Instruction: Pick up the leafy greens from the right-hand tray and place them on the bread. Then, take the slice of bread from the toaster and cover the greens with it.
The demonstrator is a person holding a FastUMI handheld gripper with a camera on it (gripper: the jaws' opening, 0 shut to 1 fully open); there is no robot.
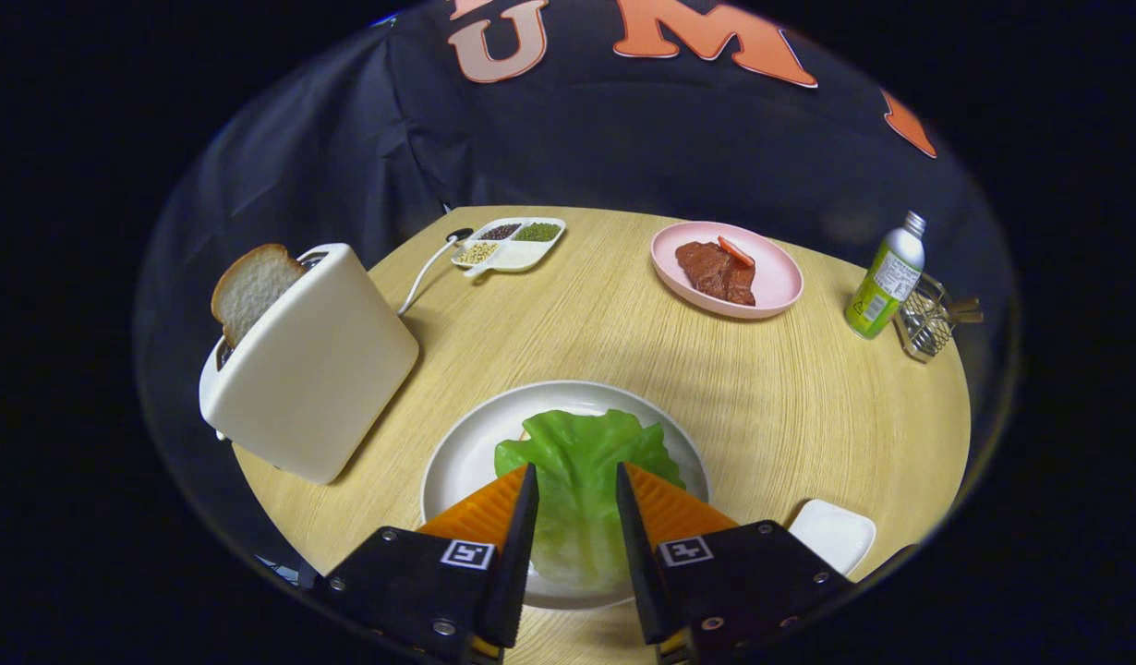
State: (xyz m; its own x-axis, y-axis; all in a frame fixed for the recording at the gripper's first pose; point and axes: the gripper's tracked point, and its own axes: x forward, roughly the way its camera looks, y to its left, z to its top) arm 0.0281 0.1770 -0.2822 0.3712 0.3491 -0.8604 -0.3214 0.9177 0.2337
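**A:** Where do the leafy greens lie from the jaws?

**B:** Directly between them. The gripper hangs over a white plate on the round wooden bench. Its jaws stand part open, one either side of the leaf. I cannot tell whether they touch it, so I would not call it gripped. The leaf's long axis runs from six to twelve o'clock, in line with the jaws. A sliver of bread seems to peek out beneath it at eleven o'clock.

**A:** And the other slice?

**B:** The bread slice stands upright in the white toaster at ten o'clock, well apart from the plate. By my judgement, that is the next target.

**A:** Any writing?

**B:** A green bottle at two o'clock has a label, too small to read.
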